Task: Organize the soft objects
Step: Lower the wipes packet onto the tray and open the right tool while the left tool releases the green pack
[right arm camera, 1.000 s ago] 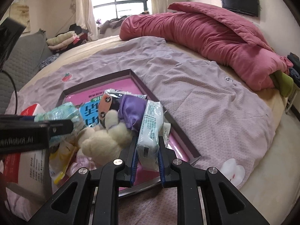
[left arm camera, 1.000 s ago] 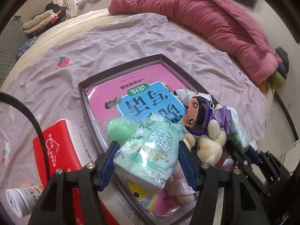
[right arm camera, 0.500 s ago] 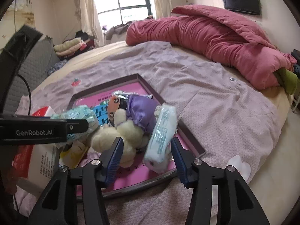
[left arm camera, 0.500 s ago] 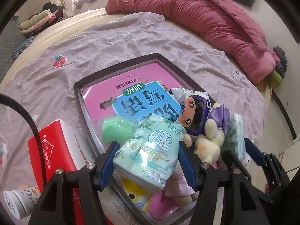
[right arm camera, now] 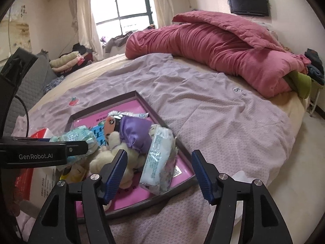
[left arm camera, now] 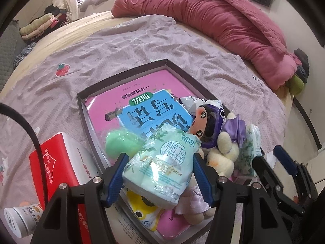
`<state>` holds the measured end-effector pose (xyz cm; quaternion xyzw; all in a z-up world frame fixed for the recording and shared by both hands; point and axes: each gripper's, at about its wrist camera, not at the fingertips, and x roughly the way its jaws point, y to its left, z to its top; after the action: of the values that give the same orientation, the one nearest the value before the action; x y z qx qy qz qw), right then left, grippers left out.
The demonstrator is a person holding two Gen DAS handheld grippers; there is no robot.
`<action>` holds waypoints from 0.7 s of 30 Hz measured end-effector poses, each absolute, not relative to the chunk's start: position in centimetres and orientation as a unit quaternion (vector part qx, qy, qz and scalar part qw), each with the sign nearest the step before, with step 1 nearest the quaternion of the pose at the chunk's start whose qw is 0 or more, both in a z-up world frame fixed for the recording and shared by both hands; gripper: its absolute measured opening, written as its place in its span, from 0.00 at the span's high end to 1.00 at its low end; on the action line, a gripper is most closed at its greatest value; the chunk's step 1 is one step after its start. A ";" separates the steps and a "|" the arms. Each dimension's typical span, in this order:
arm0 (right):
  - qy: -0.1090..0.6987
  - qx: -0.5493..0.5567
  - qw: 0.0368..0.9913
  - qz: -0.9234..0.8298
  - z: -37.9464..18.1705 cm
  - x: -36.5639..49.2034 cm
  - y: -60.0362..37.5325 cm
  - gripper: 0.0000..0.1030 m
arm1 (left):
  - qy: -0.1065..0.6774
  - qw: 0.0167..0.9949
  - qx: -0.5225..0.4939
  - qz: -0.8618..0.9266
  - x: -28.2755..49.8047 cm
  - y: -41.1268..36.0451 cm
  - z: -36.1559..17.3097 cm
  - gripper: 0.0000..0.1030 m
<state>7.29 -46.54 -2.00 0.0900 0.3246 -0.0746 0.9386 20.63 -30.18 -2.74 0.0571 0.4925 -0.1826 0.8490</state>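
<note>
My left gripper (left arm camera: 160, 162) is shut on a mint-green tissue pack (left arm camera: 162, 172) and holds it over the near end of the dark shallow box (left arm camera: 178, 71). A plush doll (right arm camera: 132, 130) with a purple dress lies in the box on pink and blue books. A pale wrapped tissue pack (right arm camera: 158, 162) leans on the doll inside the box's right rim. My right gripper (right arm camera: 158, 156) is just in front of that pack. Its jaws are opening, and the pads stand clear of the pack on both sides. A green soft ball (left arm camera: 119, 142) sits in the box at the left.
A red tissue box (left arm camera: 52, 162) and a white bottle (left arm camera: 18, 221) lie left of the dark box on the lilac sheet (right arm camera: 213, 111). A rolled pink quilt (right arm camera: 213, 42) runs along the far side of the bed. The bed edge drops off at the right.
My right gripper let go of the pale tissue pack, spread its jaws wide and drew back a little. The pack now rests against the doll. My left gripper kept still with its pack.
</note>
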 end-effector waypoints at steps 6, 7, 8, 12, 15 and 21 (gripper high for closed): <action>0.317 0.088 0.941 -0.073 -1.6 7.1 -46.4 0.33 | 0.493 0.848 0.056 -0.187 20.6 -30.0 -2.7 0.37; 0.316 0.088 0.942 -0.073 -1.5 7.0 -46.4 0.33 | 0.493 0.848 0.056 -0.188 20.5 -30.0 -2.7 0.37; 0.314 0.089 0.942 -0.073 -1.4 7.0 -46.4 0.33 | 0.492 0.847 0.056 -0.191 20.5 -29.9 -2.6 0.36; 0.314 0.089 0.942 -0.074 -1.2 6.9 -46.4 0.30 | 0.489 0.849 0.053 -0.194 20.1 -29.9 -2.1 0.35; 0.314 0.088 0.942 -0.077 -1.1 6.9 -46.3 0.29 | 0.485 0.851 0.051 -0.195 19.8 -29.7 -1.7 0.34; 0.310 0.083 0.944 -0.076 -0.7 6.8 -45.9 0.29 | 0.478 0.855 0.050 -0.195 19.2 -29.3 -0.7 0.33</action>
<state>6.83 -45.90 -0.72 0.0833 0.3100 -0.0756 0.9440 19.17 -29.26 -0.72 0.0501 0.4784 -0.1949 0.8548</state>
